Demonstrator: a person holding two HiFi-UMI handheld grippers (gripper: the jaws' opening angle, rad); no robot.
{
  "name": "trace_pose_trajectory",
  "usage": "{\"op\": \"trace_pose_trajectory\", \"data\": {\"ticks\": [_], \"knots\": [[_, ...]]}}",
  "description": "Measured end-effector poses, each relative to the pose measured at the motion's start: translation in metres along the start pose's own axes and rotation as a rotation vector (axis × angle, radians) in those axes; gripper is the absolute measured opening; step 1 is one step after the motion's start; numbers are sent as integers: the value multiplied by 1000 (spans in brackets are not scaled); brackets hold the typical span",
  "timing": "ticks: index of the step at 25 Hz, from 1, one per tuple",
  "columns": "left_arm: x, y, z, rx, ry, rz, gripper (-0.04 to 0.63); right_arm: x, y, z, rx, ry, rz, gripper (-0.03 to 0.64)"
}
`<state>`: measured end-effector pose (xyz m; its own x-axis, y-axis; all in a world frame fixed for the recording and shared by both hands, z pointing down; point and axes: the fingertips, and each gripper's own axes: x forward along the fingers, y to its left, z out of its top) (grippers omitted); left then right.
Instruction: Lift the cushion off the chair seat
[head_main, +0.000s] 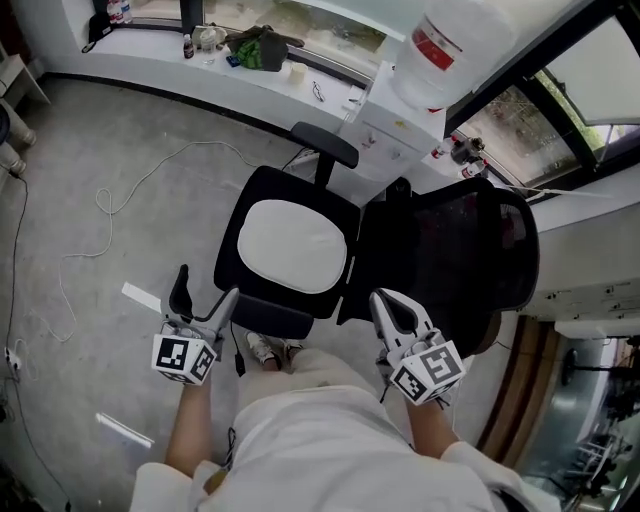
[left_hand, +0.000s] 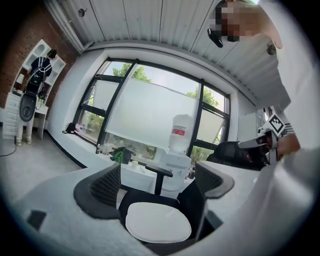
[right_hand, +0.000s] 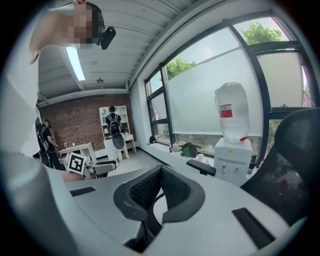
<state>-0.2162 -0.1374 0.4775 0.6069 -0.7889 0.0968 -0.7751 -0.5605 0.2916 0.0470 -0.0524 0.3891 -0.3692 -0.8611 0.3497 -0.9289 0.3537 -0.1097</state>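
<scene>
While the cushion (head_main: 293, 246) lies flat on the chair seat (head_main: 268, 186), both grippers hang short of the seat's front edge.

Head view: the left gripper (head_main: 208, 287) has its jaws spread and the right gripper (head_main: 385, 303) is closed on nothing; I judge the right must open, then each should pinch the cushion's rim on opposite sides. Left gripper view: the cushion (left_hand: 158, 223) sits framed between the spread jaws, the seat under it mostly hidden. Right gripper view: the pads (right_hand: 172, 187) meet at their tips, and the cushion behind them can't be made out.
</scene>
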Motion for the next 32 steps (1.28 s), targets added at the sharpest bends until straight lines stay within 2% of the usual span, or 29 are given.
{"op": "trace_pose_trajectory", "data": {"ticks": [6, 8, 12, 16, 18, 22, 32], "knots": [[64, 3, -45, 42, 167, -45, 459, 37, -27, -21, 58, 58, 35, 2], [89, 5, -71, 77, 234, -63, 458, 53, -37, -33, 62, 72, 50, 2], [126, 30, -129, 93, 358, -37, 459, 76, -48, -63, 104, 102, 73, 2], [163, 50, -179, 63, 438, -33, 457, 93, -64, -83, 107, 112, 73, 2], [181, 56, -192, 51, 462, -38, 457, 98, -71, -95, 117, 125, 73, 2], [218, 72, -219, 140, 516, -51, 457, 111, -83, -123, 133, 161, 84, 2], [268, 92, -309, 166, 660, -64, 457, 125, -100, -181, 193, 235, 90, 2]]}}
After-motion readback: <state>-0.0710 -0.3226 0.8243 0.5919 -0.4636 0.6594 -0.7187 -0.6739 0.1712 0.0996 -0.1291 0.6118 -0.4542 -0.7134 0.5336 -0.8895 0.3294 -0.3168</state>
